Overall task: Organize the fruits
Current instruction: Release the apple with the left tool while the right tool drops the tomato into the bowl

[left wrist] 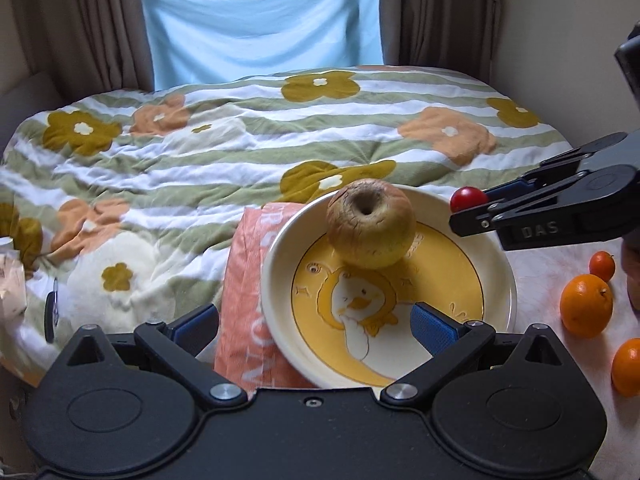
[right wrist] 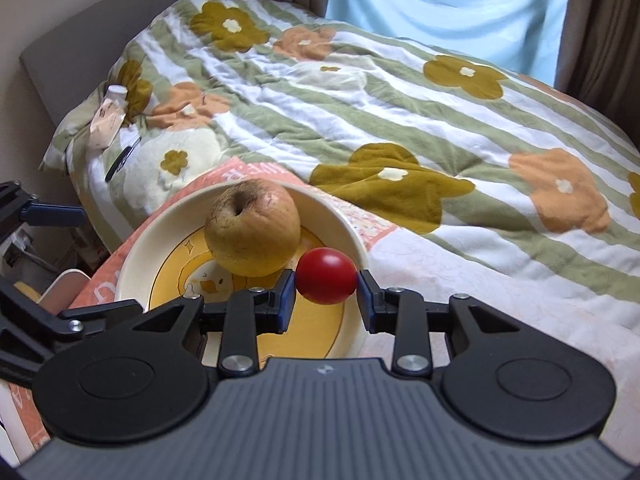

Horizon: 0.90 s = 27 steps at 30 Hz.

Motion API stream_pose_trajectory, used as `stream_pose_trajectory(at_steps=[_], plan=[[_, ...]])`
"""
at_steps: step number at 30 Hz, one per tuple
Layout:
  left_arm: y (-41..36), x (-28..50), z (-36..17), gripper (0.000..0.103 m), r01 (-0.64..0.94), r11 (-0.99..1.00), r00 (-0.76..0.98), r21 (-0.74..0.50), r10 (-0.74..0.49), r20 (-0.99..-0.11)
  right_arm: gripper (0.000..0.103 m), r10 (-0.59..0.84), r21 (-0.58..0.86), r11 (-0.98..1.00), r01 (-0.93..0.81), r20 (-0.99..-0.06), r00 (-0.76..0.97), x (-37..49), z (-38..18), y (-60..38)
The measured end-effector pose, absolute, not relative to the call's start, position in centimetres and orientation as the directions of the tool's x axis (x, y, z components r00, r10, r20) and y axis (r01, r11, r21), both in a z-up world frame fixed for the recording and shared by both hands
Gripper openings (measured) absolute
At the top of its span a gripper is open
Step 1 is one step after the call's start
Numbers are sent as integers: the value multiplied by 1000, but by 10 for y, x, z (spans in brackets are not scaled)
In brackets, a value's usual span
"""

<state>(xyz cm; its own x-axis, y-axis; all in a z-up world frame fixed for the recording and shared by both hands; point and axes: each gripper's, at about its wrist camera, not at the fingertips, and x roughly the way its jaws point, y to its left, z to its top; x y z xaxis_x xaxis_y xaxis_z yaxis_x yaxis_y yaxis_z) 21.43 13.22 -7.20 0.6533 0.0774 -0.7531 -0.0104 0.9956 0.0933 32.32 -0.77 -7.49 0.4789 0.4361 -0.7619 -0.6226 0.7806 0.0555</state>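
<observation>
- Far left of the left wrist view: a flowered quilt [left wrist: 200, 152] covers the bed, with brown curtains and a pale blue cloth [left wrist: 260, 12] hanging behind it at the top of the frame.
- Bottom centre of that view: the left tool [left wrist: 316, 326] stands wide apart, nothing between its blue pads [left wrist: 434, 328]; its right pad overlaps the plate's near edge in the picture.
- Centre: a cream plate [left wrist: 276, 280] with a yellow duck drawing lies partly on an orange printed bag [left wrist: 240, 304]. A wrinkled yellow apple [left wrist: 370, 230] sits on the plate's far side.
- Right of centre: the right tool [right wrist: 326, 280] is clamped on a small red tomato [right wrist: 326, 276], held over the plate's right rim, just beside the apple.
- Lower right of the left wrist view: three oranges [left wrist: 586, 306] lie on a pale pink surface, apart from the plate.
</observation>
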Motion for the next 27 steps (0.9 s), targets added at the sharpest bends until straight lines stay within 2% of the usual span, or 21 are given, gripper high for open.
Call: stream_pose_trajectory(at_steps=[8,10,11,12,13,14,27], plan=[[134,200,-72,103,-42,995,660,92,97,-745,48,430,8,741,-672,-774,465,325,-98,11],[134,198,-71,103,-44,995,660,92,98,-745,52,437,-3,726,-687,-770,465,323,-99,12],[133,197,-70,103,-47,995,662,93,101,-743,69,441,-9,721,-692,-765,469,321,-98,13],[134,196,-69,103,-49,995,663,91,101,-741,92,439,-18,722,-692,-761,478,320,-95,12],[134,195,-67,103,-52,995,665,89,101,-740,101,436,-28,729,-684,-752,495,317,-92,10],[134,193,-66,103,-55,995,667,88,102,-738,103,442,-31,732,-680,-739,509,314,-89,8],[134,171,-33,103,-65,997,691,32,69,-720,103,401,-26,808,-589,-709,580,277,-39,-27]])
